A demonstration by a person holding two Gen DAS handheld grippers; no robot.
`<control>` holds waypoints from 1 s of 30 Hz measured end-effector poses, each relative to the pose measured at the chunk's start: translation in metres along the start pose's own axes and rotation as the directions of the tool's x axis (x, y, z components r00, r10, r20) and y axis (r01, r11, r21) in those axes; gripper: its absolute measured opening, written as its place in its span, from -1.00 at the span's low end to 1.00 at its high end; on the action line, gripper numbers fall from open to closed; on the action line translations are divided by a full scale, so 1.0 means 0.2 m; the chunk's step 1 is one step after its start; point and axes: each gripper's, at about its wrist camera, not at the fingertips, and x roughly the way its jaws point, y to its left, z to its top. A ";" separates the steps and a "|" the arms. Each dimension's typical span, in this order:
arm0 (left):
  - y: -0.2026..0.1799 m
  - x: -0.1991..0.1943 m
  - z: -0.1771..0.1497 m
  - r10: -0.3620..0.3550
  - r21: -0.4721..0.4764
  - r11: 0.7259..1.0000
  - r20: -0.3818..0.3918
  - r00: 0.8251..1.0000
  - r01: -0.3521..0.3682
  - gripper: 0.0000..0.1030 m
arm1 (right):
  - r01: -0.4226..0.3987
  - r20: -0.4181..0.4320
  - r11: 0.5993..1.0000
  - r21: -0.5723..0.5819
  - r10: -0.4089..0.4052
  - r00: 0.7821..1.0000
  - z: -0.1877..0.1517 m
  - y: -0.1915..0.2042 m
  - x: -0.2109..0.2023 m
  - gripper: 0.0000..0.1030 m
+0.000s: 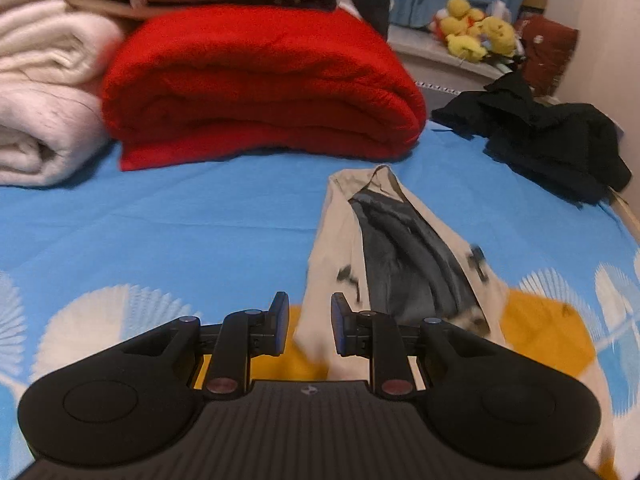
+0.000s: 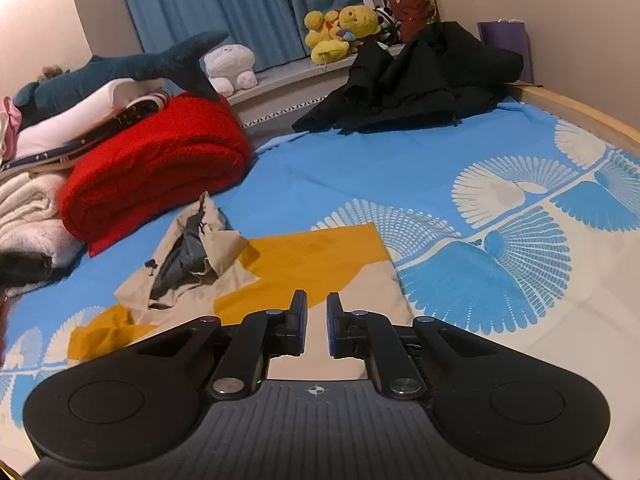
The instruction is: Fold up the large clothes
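Beige garment point(image 1: 340, 240) (crumpled) on blue bedsheet point(image 1: 180, 220); both tongs slightly spread, empty.

Before me: bed point(image 2: 360, 168) with blue fan-print sheet. Red folded blanket point(image 2: 160, 168) at head end, cream blankets point(image 1: 44, 92) stacked just beside it. Shark plush point(image 2: 120, 68) lies on that pile. Yellow plush toys point(image 2: 340, 28) on sill point(image 2: 288, 76) under blue curtain point(image 2: 240, 4).

I found no legible text, label, brand or number in either wrist view; only a small crosshair emblem point(image 2: 315, 390) stood on each gripper's ribbed body.
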 end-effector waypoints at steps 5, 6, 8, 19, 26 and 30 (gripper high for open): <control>-0.07 0.38 0.16 0.025 0.026 0.999 -0.001 1.000 -0.025 -0.52 | 0.050 -0.029 0.999 0.013 -0.049 0.998 0.00 -0.06 0.06 -0.78; -0.08 0.46 0.19 0.025 0.014 1.000 -0.001 1.000 -0.025 -0.52 | 0.064 -0.035 0.998 0.017 -0.063 0.997 0.00 -0.07 0.08 -0.78; -0.09 0.60 0.23 0.019 -0.020 1.000 0.001 1.000 -0.019 -0.51 | 0.079 -0.046 0.997 0.024 -0.078 0.996 -0.01 -0.09 0.10 -0.78; -0.17 1.10 0.33 0.055 -0.123 0.991 -0.022 0.998 -0.057 0.22 | 0.119 -0.097 0.993 -0.028 -0.121 0.988 -0.04 -0.12 0.17 -0.78; -0.24 1.03 0.33 0.050 -0.002 0.999 0.023 0.998 -0.050 -0.92 | 0.116 -0.111 0.993 -0.021 -0.117 0.987 -0.04 -0.12 0.18 -0.78; -0.32 0.62 0.24 -0.072 0.150 0.987 0.133 0.988 0.052 -0.93 | 0.105 -0.094 0.994 0.002 -0.104 0.990 0.00 -0.11 0.16 -0.78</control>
